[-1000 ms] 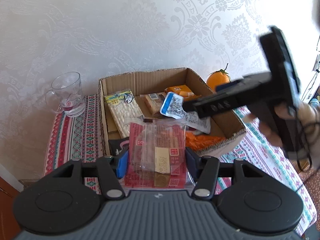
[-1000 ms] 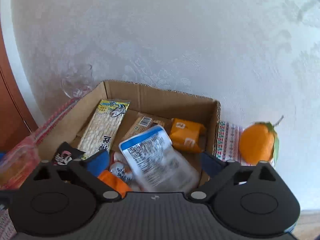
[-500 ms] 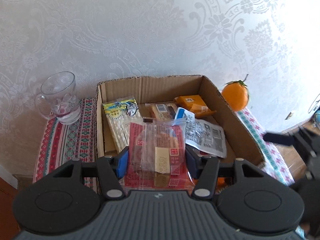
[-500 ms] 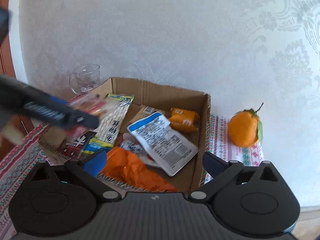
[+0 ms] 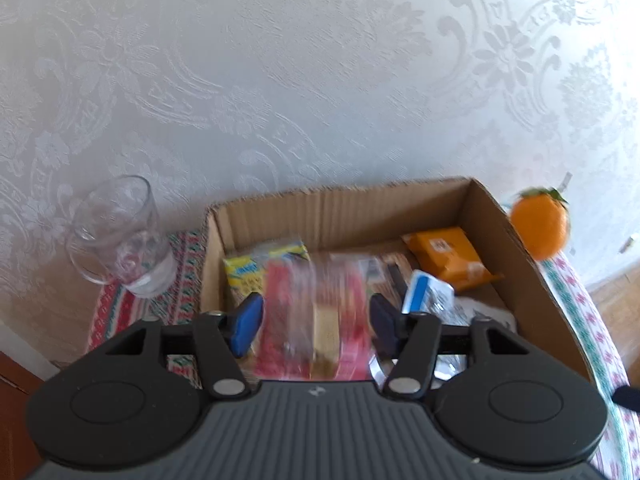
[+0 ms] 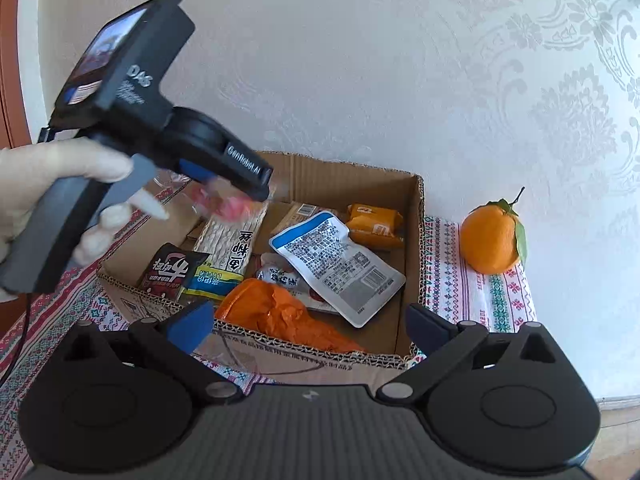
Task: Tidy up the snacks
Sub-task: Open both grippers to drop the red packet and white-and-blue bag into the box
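Over the cardboard box [image 5: 516, 248]: the step is dropping the red clear-wrapped snack packet [image 5: 316, 316] in.
Left gripper [image 5: 316, 320]: jaws have just been opening; the blurred packet is between them, released.
Right gripper [image 6: 308, 320]: spread, empty, near the box's front wall.
Next: withdraw left clear of the box.

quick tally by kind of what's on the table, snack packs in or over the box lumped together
snack packs: 9, including the red pack between the left tool's pads
cardboard box: 1
orange: 1
glass mug: 1
total: 12
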Demonstrator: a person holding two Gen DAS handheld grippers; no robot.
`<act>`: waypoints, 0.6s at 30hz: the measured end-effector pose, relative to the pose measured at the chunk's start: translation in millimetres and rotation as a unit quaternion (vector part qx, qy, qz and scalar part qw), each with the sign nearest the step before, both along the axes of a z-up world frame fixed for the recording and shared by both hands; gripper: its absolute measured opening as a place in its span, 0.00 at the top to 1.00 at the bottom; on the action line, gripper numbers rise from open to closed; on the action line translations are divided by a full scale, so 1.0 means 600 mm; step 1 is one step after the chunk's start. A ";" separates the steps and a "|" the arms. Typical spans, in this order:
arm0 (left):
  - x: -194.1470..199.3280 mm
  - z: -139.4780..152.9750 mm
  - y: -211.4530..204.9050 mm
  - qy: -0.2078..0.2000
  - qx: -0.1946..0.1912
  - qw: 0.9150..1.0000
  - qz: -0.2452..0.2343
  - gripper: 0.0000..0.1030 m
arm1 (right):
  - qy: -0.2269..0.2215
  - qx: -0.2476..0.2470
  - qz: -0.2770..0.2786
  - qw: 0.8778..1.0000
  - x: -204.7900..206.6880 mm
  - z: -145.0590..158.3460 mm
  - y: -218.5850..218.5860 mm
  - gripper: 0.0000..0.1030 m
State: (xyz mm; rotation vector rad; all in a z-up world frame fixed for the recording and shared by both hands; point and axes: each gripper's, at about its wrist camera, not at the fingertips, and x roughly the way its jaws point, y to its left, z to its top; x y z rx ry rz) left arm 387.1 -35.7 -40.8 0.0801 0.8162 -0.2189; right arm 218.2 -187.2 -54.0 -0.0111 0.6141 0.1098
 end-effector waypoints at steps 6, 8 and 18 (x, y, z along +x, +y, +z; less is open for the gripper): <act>-0.020 0.021 0.002 -0.027 0.007 1.000 0.000 0.11 | -0.002 0.001 0.006 1.000 -0.010 -0.001 0.003 0.00; -0.032 0.027 0.002 -0.035 0.009 0.999 -0.001 0.11 | -0.003 0.003 0.005 1.000 -0.012 -0.002 0.005 0.00; -0.116 0.058 0.016 -0.073 0.020 0.997 -0.017 0.09 | -0.011 0.005 0.005 1.000 -0.046 0.002 0.016 0.00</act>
